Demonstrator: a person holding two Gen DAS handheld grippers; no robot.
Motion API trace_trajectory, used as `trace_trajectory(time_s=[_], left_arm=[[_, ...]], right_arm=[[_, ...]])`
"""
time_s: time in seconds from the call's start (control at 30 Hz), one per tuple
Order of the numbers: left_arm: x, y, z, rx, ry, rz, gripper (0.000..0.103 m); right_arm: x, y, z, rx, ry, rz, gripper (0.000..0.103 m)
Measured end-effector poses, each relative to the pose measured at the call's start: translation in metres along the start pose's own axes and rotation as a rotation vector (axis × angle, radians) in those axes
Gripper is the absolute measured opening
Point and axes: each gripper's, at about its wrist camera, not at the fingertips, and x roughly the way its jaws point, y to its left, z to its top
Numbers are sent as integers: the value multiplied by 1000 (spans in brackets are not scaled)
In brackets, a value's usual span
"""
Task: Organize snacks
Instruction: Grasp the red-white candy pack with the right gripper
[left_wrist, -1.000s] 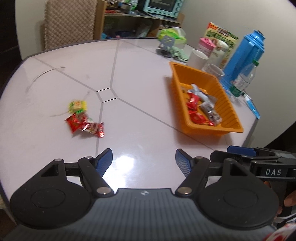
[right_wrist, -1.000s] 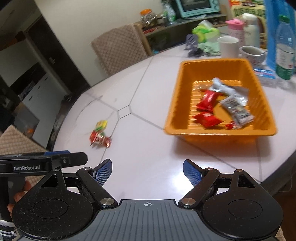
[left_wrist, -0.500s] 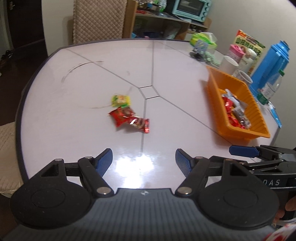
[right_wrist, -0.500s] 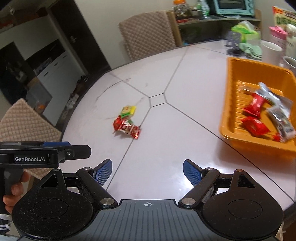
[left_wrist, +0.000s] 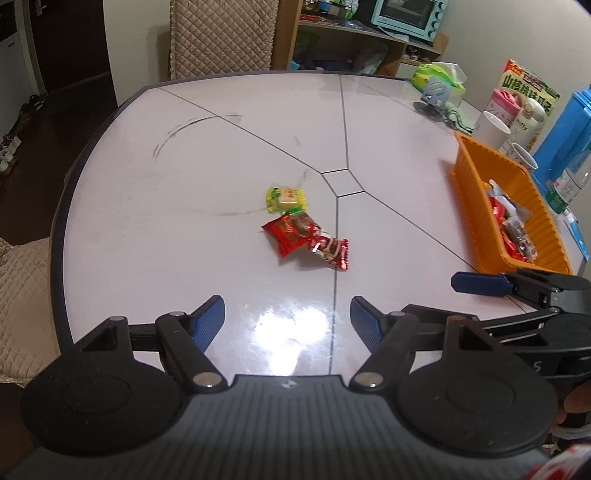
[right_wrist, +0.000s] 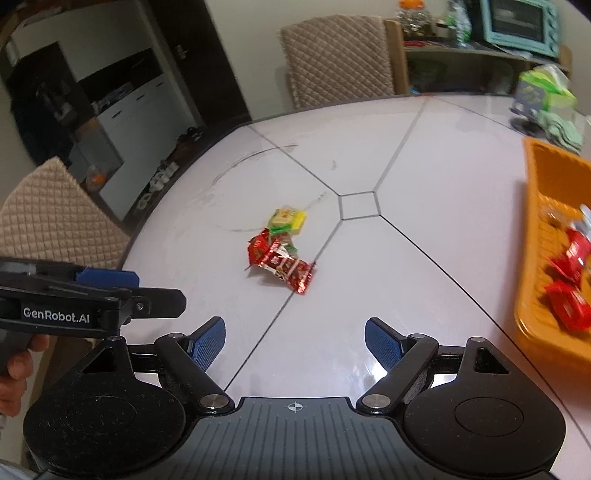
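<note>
Left wrist view is now being centred on the loose snacks (left_wrist: 295, 225) — the basket (left_wrist: 476, 184) is being left at the right; both the left gripper (left_wrist: 287, 317) and the right gripper (right_wrist: 294, 338) are being held with jaws apart, so a pick-up seems next.

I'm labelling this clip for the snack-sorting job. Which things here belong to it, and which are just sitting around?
Part of the job:
yellow snack packet
red snack packets, loose on the table
orange basket already holding snacks
left gripper and right gripper, both open and empty

Just lying about:
white mug
blue thermos
tissue box
toaster oven
</note>
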Motion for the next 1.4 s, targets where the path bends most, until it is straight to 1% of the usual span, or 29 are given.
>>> trace_trajectory(time_s=[0.17,0.33,0.53,0.8,1.07,1.13,1.17,1.2,1.3,1.4], left_arm=[[12,9,4,-4,10,31,72],[22,16,9,-12,20,39,72],[33,22,14,-19,31,49,72],[45,30,23,-27,43,62,72],[54,32,27,-34,57,70,72],[55,32,29,-36,56,70,72],[56,32,29,-35,56,70,72],[56,31,30,-34,55,69,72],[57,29,33,-24,48,65,71],[60,28,38,-9,39,59,71]], right_arm=[[19,6,4,-70,-8,-5,83],[36,5,13,-100,-14,-2,74],[57,7,21,-164,-7,8,66],[86,12,31,-281,10,19,58],[111,15,31,-404,36,18,51],[114,16,30,-424,37,19,42],[115,15,30,-427,39,18,40],[116,15,30,-428,40,18,33],[112,11,30,-405,36,30,30],[105,4,32,-343,24,50,28]])
